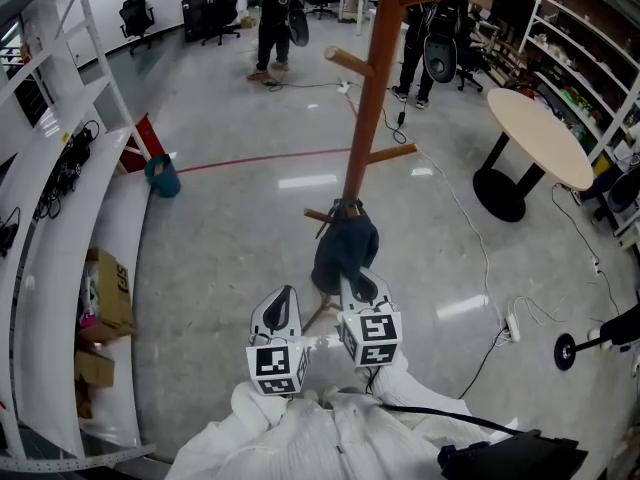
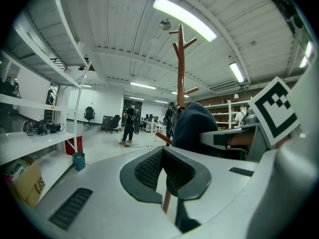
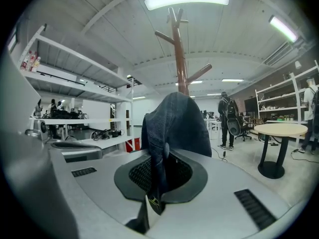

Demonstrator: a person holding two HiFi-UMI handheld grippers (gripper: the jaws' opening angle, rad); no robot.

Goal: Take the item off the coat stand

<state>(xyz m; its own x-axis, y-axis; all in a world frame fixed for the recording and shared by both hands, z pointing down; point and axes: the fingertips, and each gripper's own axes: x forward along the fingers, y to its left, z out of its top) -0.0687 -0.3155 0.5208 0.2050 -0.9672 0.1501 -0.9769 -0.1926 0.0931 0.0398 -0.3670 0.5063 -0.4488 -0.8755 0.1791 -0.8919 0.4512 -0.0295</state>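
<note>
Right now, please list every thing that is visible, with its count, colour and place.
Coat stand: one, brown wood, middle of the floor.
Cloth item: one, dark blue, hanging low on the stand.
Round table: one, beige top on a black foot, right side.
Shelf unit: one, white, left side.
Cardboard boxes: at least two, brown, on a low left shelf.
Bin: one, teal, on the floor near the shelf unit.
Office chairs: several, black, far end.
Standing people: two, dark clothes, far end.
Power strip: one, white, on the floor at right.
Left gripper: one, white, fingers shut and empty, left of the cloth item.
Right gripper: one, white, fingers shut on the cloth item.
</note>
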